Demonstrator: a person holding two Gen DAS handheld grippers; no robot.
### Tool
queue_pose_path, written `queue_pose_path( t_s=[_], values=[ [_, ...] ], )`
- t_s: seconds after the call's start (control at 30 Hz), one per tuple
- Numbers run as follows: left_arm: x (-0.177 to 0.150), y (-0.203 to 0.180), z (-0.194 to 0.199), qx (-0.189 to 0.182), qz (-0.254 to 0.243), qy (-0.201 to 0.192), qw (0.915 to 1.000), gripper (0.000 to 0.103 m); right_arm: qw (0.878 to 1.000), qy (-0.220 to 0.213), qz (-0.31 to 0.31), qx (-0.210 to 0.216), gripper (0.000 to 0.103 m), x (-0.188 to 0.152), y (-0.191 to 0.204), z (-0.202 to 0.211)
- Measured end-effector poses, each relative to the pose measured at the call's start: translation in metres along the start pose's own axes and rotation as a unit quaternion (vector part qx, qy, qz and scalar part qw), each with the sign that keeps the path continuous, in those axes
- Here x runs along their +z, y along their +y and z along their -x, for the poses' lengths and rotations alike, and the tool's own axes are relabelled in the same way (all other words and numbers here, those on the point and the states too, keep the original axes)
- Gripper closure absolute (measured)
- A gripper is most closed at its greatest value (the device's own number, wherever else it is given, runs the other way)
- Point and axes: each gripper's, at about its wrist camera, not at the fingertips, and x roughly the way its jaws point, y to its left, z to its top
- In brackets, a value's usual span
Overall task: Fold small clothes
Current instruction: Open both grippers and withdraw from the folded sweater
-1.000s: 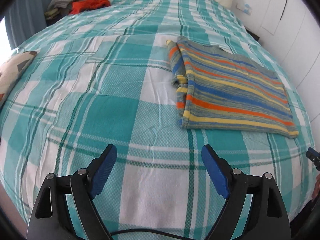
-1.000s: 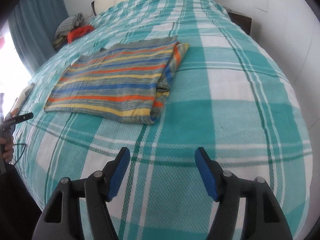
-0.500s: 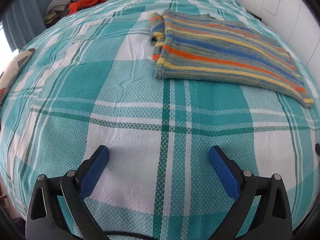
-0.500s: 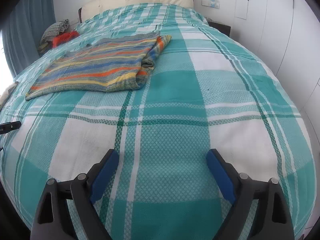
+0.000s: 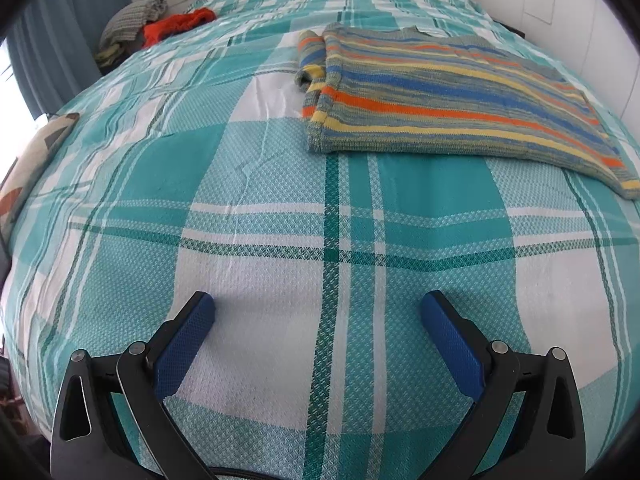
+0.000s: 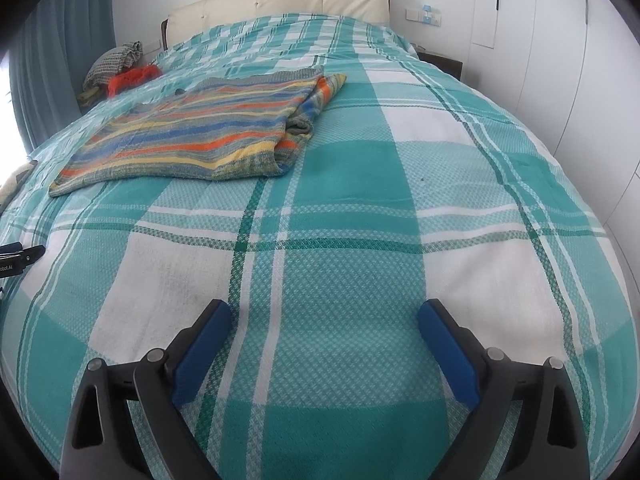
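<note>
The left gripper is held over the bed's near edge, its jaws spread wide after just opening, with nothing between them but the plaid bedspread. The right gripper is likewise spread wide, its jaws just opened and nothing between them. The striped sweater, folded flat, is laid farther up the bed, well apart from both grippers. Crumpled clothes are piled at the far left corner, near the headboard.

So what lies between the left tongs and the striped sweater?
Only bare checked bedspread separates the open left tongs from the striped sweater, as the left wrist view shows.
</note>
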Motion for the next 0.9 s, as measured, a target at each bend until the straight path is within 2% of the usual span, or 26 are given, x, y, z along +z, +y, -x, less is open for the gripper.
queue_pose_path(
  t_s=[0.33,0.4,0.47,0.5,0.53,0.6,0.63,0.67,0.77,0.83,0.9],
  values=[
    [0.001,0.000,0.000,-0.001,-0.001,0.003,1.0000,0.001,1.000,0.000,-0.001,0.000,0.008,-0.001,0.000,0.001],
    [0.006,0.002,0.000,-0.011,-0.012,0.023,0.9996,0.001,1.000,0.000,0.000,-0.001,0.008,-0.001,0.000,0.001],
    [0.017,0.007,0.004,-0.029,-0.048,0.068,0.9961,0.001,1.000,0.000,-0.001,-0.001,0.008,-0.001,0.000,0.001],
    [0.022,0.011,0.009,-0.021,-0.068,0.085,0.9938,0.001,1.000,0.001,0.000,-0.001,0.008,-0.001,0.000,0.000],
    [0.026,0.016,0.018,0.002,-0.086,0.085,0.9926,0.003,1.000,0.001,0.000,-0.001,0.008,-0.001,0.000,0.000],
    [0.034,0.026,0.044,0.045,-0.112,0.056,0.9911,0.007,1.000,0.000,-0.001,0.000,0.008,-0.002,-0.001,0.000],
    [0.040,0.030,0.059,0.045,-0.114,0.038,0.9918,0.007,1.000,-0.001,-0.001,0.001,0.008,-0.002,-0.001,0.000],
    [0.046,0.031,0.074,0.030,-0.107,0.021,0.9936,0.007,1.000,-0.002,-0.001,0.001,0.008,-0.002,-0.001,0.000],
    [0.062,0.016,0.105,-0.045,-0.081,-0.018,0.9955,0.007,1.000,-0.001,-0.001,0.000,0.007,-0.002,-0.001,0.000],
    [0.070,-0.015,0.110,-0.095,-0.086,-0.035,0.9911,0.006,1.000,0.003,0.000,-0.001,0.006,-0.001,0.000,0.000],
    [0.075,-0.056,0.103,-0.133,-0.112,-0.048,0.9836,0.006,1.000,0.008,0.001,0.000,0.006,0.001,-0.001,0.001]
  ],
)
